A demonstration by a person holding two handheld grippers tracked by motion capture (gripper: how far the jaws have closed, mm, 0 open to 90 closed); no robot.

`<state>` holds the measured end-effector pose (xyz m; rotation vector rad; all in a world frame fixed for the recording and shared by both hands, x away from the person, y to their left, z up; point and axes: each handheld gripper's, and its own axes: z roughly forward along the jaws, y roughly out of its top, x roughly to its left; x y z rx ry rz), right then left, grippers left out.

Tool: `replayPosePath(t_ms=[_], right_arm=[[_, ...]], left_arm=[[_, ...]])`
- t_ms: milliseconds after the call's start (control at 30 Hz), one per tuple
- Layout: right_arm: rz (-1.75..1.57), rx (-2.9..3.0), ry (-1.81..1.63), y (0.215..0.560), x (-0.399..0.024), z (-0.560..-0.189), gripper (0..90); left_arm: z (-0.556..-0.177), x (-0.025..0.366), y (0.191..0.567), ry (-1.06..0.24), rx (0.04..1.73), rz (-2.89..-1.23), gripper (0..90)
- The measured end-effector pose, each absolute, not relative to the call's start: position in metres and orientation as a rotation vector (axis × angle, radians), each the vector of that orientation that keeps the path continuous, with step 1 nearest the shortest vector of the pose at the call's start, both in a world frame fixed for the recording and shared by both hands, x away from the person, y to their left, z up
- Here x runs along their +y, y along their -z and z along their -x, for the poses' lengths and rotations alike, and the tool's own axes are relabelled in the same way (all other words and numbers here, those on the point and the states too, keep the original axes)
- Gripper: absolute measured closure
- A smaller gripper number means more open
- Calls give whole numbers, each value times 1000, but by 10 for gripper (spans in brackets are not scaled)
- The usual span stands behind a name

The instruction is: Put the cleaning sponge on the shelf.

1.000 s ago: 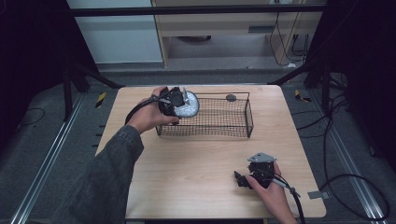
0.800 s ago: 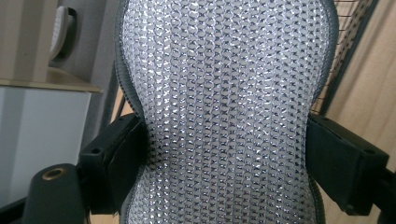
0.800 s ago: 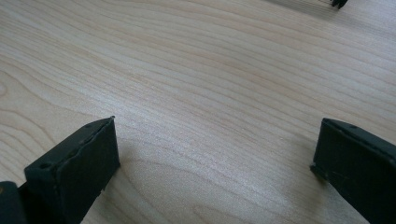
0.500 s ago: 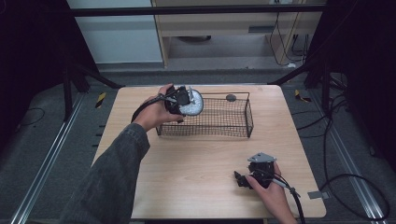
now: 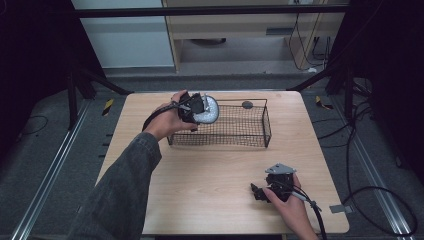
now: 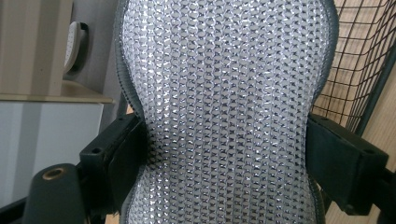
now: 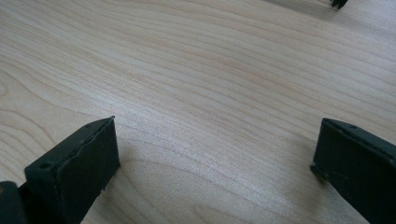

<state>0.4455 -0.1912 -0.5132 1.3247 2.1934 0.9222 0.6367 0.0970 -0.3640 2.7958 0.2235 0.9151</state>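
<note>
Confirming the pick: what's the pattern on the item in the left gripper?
Silver-white woven mesh with grey edging, clearest in the left gripper view.

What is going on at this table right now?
A person holds a two-jaw gripper in each hand. The left gripper has its jaws shut on a silvery, sparkly mesh-covered pad with a grey edge, held at the left end of the black wire basket. The right gripper rests near the front of the light wooden table, jaws open and holding nothing.
</note>
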Motion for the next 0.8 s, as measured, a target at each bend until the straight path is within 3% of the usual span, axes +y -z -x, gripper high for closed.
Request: replayPosePath(t_ms=[800], right_arm=[[-1330, 2197, -926, 513, -191, -445, 4]], left_arm=[[-649, 88, 380, -907, 216, -2817, 149]])
